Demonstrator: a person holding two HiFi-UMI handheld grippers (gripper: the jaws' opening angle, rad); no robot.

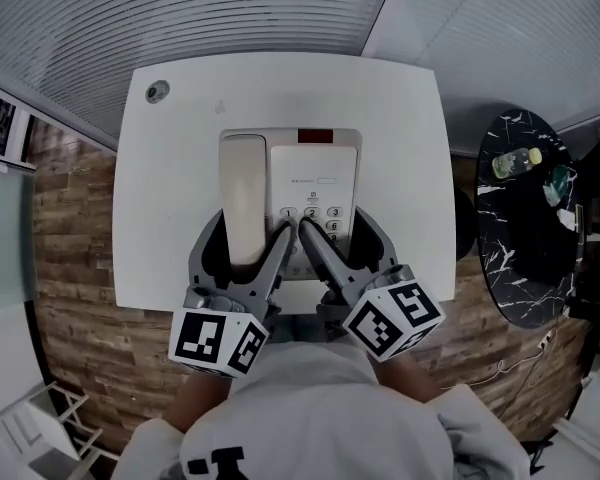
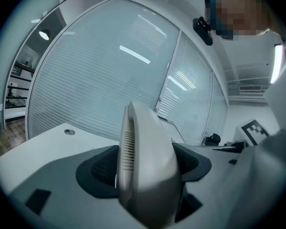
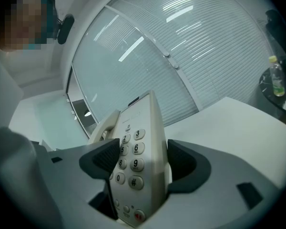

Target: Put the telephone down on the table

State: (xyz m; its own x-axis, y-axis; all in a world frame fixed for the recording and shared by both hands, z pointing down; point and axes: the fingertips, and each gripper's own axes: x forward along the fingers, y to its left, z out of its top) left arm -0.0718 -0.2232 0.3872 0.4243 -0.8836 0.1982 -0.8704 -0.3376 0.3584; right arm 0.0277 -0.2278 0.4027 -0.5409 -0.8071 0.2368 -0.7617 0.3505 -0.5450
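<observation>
A beige desk telephone (image 1: 315,173) lies flat over the middle of the white table (image 1: 175,218), its handset (image 1: 243,193) in the cradle on the left. My left gripper (image 1: 252,230) is shut on the near end of the handset (image 2: 148,175), with a pad pressed to each side. My right gripper (image 1: 332,230) is shut on the near edge of the keypad side (image 3: 133,163), which stands edge-on between its pads. Whether the telephone's underside touches the table I cannot tell.
A small round grommet (image 1: 157,91) sits in the table's far left corner. To the right stands a black marble side table (image 1: 525,243) with a bottle (image 1: 516,161). A white chair frame (image 1: 40,418) is at lower left. Glass walls with blinds lie beyond.
</observation>
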